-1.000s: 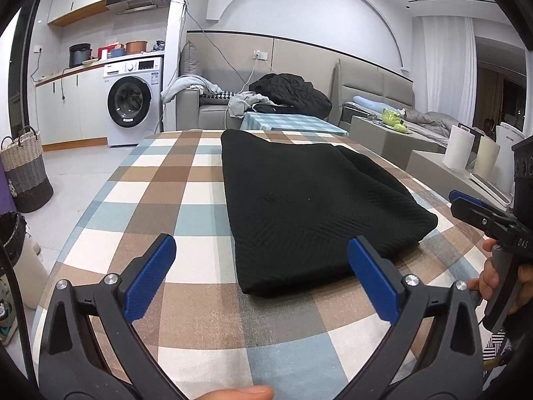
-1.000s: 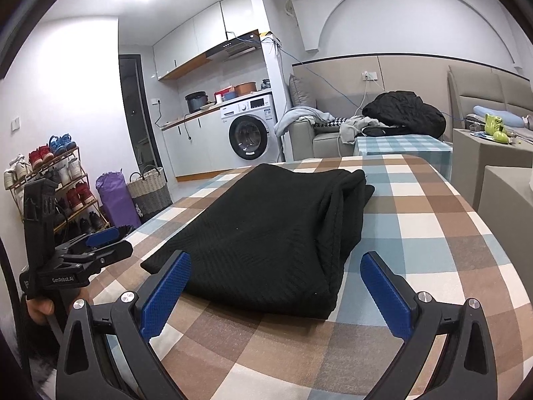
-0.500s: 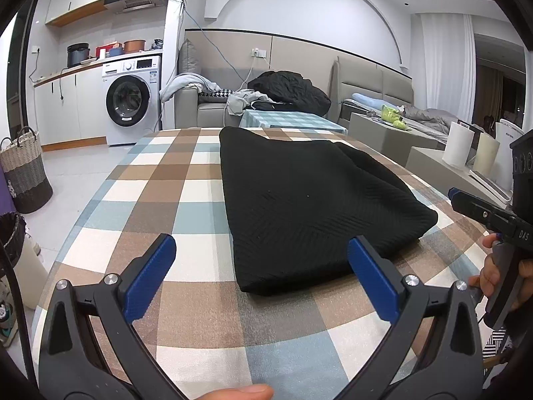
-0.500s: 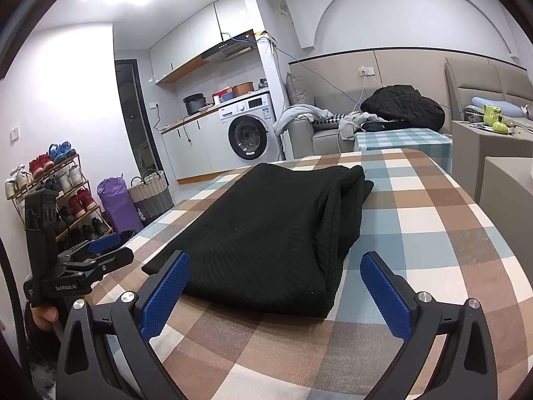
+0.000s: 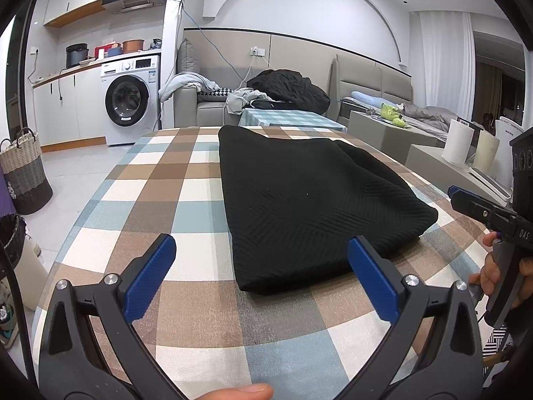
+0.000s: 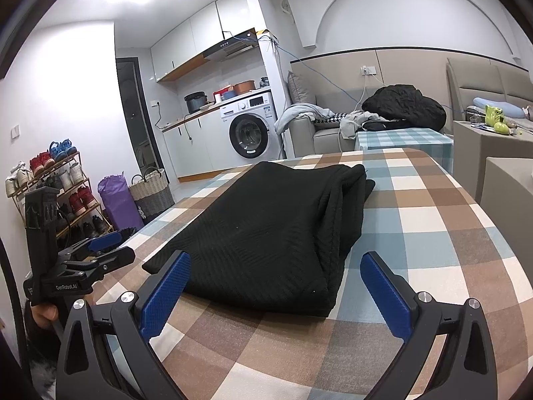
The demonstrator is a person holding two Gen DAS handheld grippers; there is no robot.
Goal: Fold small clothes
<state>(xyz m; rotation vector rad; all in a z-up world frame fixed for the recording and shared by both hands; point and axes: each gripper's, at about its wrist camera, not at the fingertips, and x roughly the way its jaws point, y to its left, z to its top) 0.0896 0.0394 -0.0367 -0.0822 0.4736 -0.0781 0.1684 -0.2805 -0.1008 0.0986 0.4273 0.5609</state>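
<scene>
A black knit garment (image 5: pixel 299 200) lies folded into a thick rectangle on the checked tablecloth (image 5: pixel 186 180), its long side running away from me. My left gripper (image 5: pixel 261 260) hovers open at the garment's near end, and its blue pads (image 5: pixel 150 280) touch nothing. In the right wrist view the same garment (image 6: pixel 276 226) shows its stacked fold edges on the right side. My right gripper (image 6: pixel 275 263) is open just in front of its near corner, empty. Each gripper shows in the other's view, held by a hand: the right gripper (image 5: pixel 479 210) and the left gripper (image 6: pixel 96 253).
Beyond the far table (image 6: pixel 433 220) edge stand a small checked side table (image 5: pixel 286 118) and a sofa with piled clothes (image 5: pixel 289 86). A washing machine (image 5: pixel 128 100) and woven basket (image 5: pixel 25 173) are at left. Low grey units (image 5: pixel 443 163) with paper rolls are at right. A shoe rack (image 6: pixel 50 180) is at left.
Almost nothing: the left view has tipped slightly. The garment lies as before, and both grippers stay open and empty at its near end.
</scene>
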